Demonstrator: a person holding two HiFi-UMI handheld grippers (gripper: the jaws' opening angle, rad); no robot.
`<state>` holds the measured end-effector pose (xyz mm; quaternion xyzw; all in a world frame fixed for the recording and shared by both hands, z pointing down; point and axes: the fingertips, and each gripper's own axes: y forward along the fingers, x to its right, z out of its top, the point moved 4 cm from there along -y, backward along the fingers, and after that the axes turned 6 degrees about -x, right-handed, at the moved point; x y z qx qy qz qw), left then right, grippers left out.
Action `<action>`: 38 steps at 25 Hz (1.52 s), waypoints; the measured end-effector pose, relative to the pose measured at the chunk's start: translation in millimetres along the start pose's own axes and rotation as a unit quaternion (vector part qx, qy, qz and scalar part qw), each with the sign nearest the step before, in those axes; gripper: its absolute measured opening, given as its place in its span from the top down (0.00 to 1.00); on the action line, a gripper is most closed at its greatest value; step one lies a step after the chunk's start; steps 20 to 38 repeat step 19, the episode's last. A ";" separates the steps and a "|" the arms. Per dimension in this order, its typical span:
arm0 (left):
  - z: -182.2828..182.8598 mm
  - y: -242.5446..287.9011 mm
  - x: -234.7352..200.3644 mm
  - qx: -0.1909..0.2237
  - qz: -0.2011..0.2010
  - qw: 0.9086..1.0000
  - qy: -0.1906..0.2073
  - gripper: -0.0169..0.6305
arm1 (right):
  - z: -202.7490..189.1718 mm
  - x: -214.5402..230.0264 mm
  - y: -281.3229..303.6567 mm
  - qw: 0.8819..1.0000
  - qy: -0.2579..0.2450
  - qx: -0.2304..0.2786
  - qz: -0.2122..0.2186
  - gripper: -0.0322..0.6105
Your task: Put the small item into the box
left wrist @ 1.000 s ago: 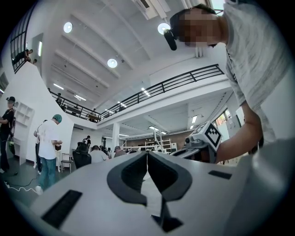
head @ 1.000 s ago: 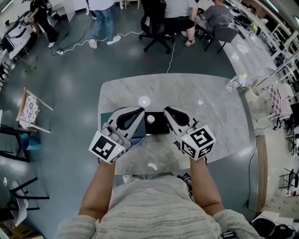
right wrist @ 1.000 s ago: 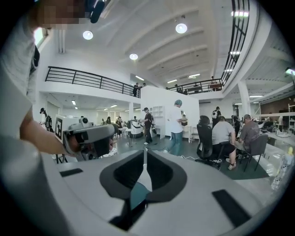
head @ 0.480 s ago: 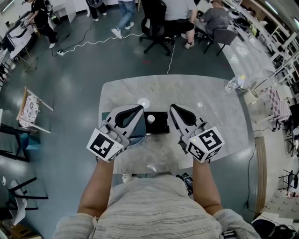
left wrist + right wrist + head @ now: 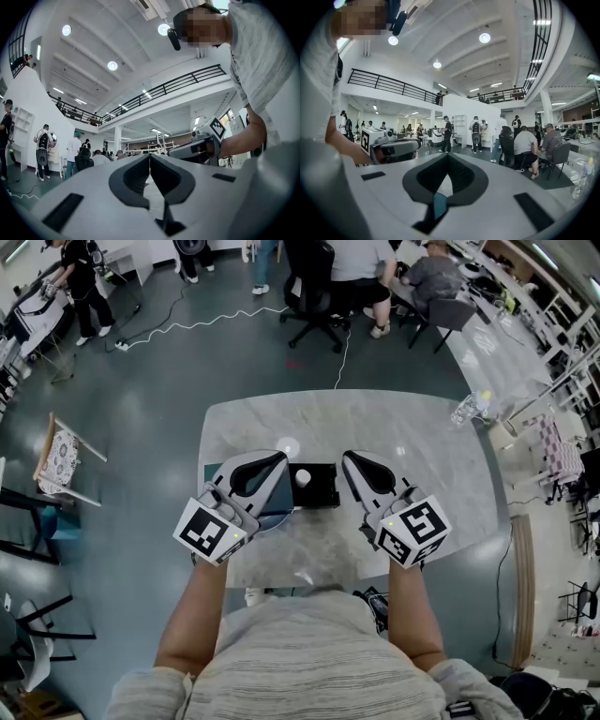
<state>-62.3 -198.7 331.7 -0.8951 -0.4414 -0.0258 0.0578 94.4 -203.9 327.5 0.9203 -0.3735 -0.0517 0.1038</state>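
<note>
A small black box [image 5: 317, 489] sits on the marble table [image 5: 412, 456], between my two grippers. A small white item [image 5: 302, 478] lies inside it. In the head view my left gripper [image 5: 280, 458] rests just left of the box with its tips together, holding nothing. My right gripper [image 5: 349, 457] is just right of the box, also shut and empty. Both gripper views point up into the hall, so neither shows the box. In the left gripper view the left gripper [image 5: 150, 155] has its tips touching. The right gripper [image 5: 447, 154] looks the same in the right gripper view.
A dark teal flat piece [image 5: 274, 504] lies on the table under the left gripper. A clear bottle [image 5: 466, 407] stands at the table's far right corner. An office chair [image 5: 314, 296] and several people are beyond the table. A folding chair [image 5: 64, 460] stands on the floor at left.
My right gripper has drawn a little to the right, away from the box, and its jaws have closed. The left gripper has barely shifted. The white item stays in the box.
</note>
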 end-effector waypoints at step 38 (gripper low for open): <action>-1.2 2.1 -4.3 0.003 0.002 1.000 -0.004 0.94 | 4.9 4.2 -1.1 1.000 0.005 0.010 -0.003 0.92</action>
